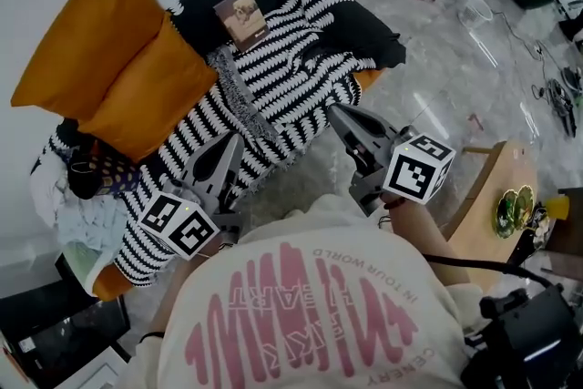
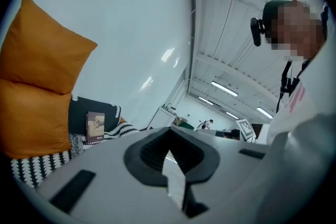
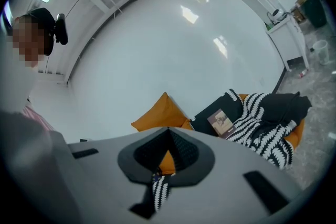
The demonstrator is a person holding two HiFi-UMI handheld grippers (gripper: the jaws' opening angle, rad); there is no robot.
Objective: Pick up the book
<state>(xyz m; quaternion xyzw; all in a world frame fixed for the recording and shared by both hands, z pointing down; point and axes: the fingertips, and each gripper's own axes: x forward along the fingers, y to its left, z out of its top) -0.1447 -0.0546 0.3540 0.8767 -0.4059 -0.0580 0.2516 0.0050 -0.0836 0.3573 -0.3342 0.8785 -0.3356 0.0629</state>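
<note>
Left tongs (image 1: pixel 228 148) and right tongs (image 1: pixel 337 114) both have their jaws closed together on nothing, at the near edge of the black-and-white striped knitted blanket (image 1: pixel 291 59). At that blanket's far edge leans the small brown paperback book (image 1: pixel 241 16), a pale picture on its cover, well apart from both.
</note>
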